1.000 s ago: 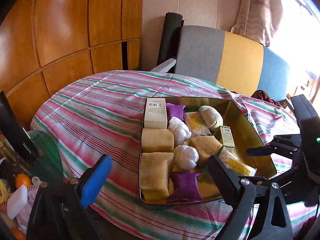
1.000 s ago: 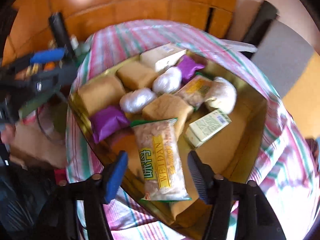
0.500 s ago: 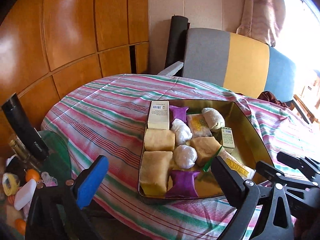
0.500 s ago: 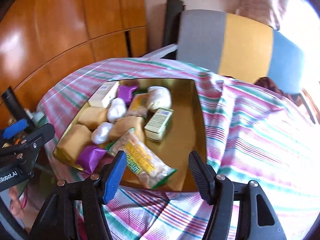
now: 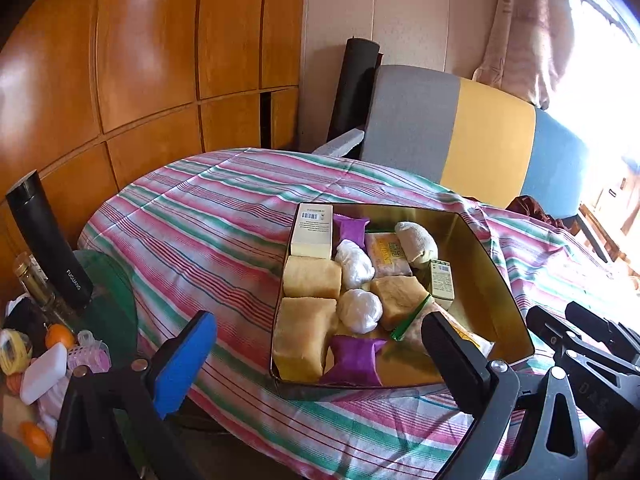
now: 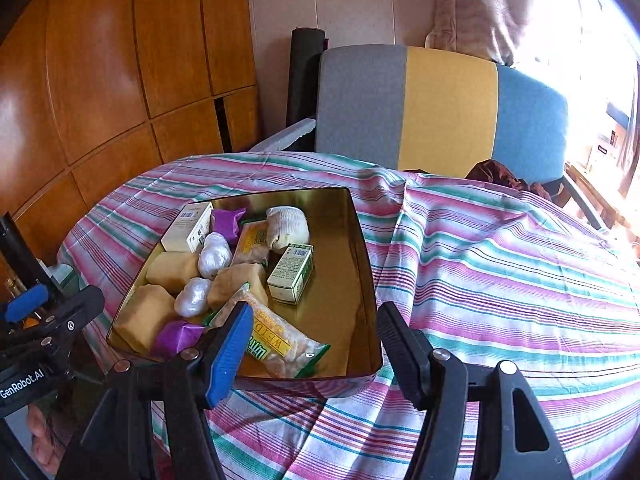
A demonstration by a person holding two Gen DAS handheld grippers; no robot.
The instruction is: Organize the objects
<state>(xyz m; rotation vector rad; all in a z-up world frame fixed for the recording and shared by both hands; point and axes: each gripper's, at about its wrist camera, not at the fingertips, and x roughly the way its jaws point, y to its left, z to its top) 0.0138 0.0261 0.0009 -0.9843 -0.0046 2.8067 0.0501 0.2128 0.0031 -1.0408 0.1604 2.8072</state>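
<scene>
The gold tray (image 6: 362, 240) of snacks sits on the striped bench (image 6: 500, 280). The left gripper (image 5: 320, 350), at seven o'clock of it, gapes empty; the right gripper (image 6: 316, 336), at six o'clock, stands half-open and empty.

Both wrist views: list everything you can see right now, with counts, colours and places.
gold metal tray: 1, on striped tablecloth
tan sponge blocks: 3, in tray
purple wrapped packets: 2, tray ends
white wrapped balls: 2, tray middle
white carton: 1, far corner
green-white carton: 1, tray
yellow snack bags: 2, tray
cream rolled sock: 1, tray
black flask: 1, side table
left gripper: open, empty
right gripper: open, empty
</scene>
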